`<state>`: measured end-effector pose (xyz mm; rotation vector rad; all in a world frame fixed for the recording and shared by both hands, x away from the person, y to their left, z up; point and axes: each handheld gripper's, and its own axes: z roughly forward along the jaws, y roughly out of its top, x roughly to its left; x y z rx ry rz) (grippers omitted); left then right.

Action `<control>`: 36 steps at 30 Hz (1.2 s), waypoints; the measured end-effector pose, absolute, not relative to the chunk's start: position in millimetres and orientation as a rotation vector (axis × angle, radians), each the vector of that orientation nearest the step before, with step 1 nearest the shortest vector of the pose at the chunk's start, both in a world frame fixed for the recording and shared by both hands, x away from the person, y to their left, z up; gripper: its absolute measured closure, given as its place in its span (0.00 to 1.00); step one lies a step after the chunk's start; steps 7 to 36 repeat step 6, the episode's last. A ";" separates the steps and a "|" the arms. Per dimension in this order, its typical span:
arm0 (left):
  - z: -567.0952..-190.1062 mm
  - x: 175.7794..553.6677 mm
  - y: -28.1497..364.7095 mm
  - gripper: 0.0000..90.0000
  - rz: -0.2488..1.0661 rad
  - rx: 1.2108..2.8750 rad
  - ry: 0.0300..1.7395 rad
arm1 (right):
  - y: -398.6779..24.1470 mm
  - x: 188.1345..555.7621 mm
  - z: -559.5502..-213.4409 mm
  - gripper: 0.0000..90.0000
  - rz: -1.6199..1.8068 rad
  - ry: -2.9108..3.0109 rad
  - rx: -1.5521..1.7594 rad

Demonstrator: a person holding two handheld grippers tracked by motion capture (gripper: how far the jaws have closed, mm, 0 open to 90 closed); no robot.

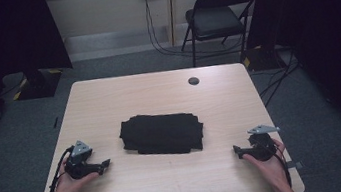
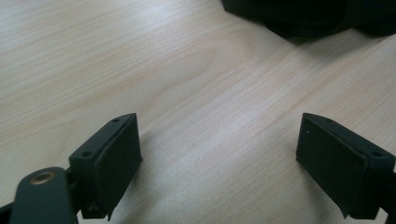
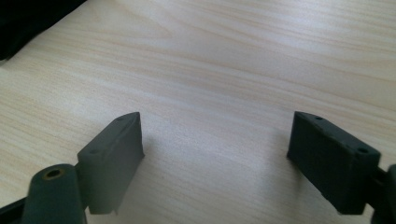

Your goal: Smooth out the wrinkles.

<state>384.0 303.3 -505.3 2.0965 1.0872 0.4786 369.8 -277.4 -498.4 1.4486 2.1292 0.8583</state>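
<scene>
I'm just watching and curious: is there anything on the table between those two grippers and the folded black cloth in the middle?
Nothing visible. The black cloth lies alone mid-table, with bare wood between it and the left gripper and right gripper. Both grippers are open and hold nothing.

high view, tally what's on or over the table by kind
folded black cloth: 1, lying mid-table, touched by neither gripper
grippers: 2, the left gripper and the right gripper, each held in a hand near the table's front edge, jaws open with nothing between them
dark round cap in the tabletop near its far edge: 1
total: 4
</scene>
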 end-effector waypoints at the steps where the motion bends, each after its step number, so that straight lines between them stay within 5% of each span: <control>1: -505.3 384.0 303.1 0.14 0.478 2.094 1.090 | -276.9 369.5 -499.5 0.17 0.866 2.119 1.444; 36: -505.3 384.2 298.8 0.14 0.488 2.086 1.120 | -275.5 367.4 -504.5 0.15 0.902 2.072 1.427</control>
